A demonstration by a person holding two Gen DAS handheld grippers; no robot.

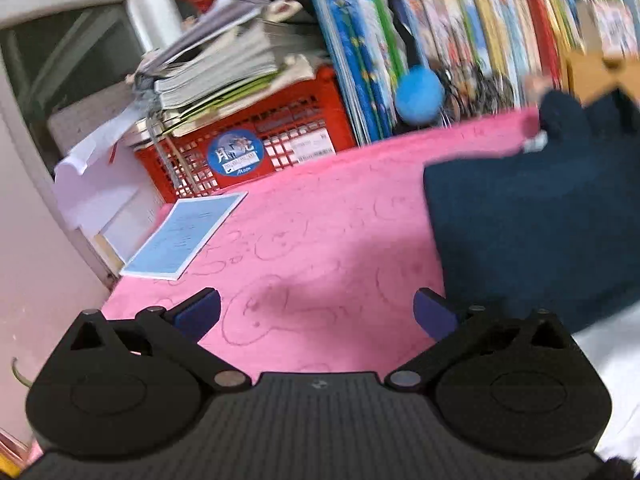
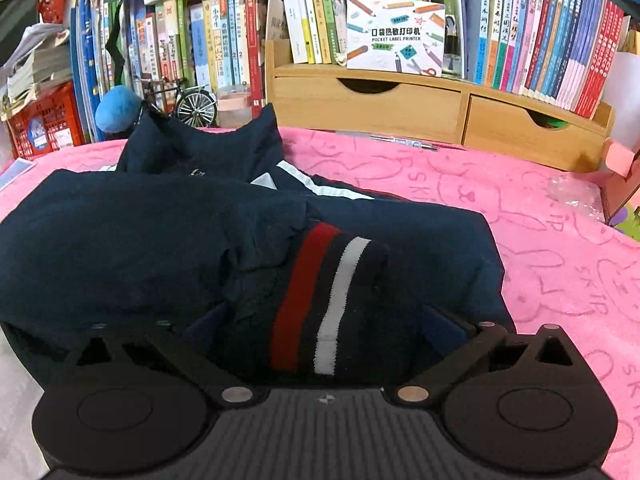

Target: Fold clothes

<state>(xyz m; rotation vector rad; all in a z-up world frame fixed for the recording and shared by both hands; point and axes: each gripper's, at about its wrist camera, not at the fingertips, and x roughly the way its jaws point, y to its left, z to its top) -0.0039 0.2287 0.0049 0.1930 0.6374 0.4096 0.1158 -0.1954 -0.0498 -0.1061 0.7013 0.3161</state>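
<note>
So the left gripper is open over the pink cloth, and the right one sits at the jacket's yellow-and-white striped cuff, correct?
Not quite: the cuff is striped red and white, not yellow, as the right wrist view shows. The left gripper is open over the pink cloth, and the right gripper sits at the jacket cuff.

1. Beyond the left gripper's (image 1: pixel 316 314) jaws, the books (image 1: pixel 460 28) and paper stack (image 1: pixel 224 60) are motion-blurred; no title can be read.
2. Right of those jaws, the navy garment (image 1: pixel 532 220) runs off the picture's edge.
3. In the right wrist view, the striped cuff (image 2: pixel 324 300) fills the space between the right gripper's (image 2: pixel 320 332) jaws, hiding both fingertips; whether they press the cloth cannot be told.
4. Left of those jaws, the garment is cut off by the frame.
5. The red crate (image 2: pixel 40 120) far left is partly cut off too.
</note>
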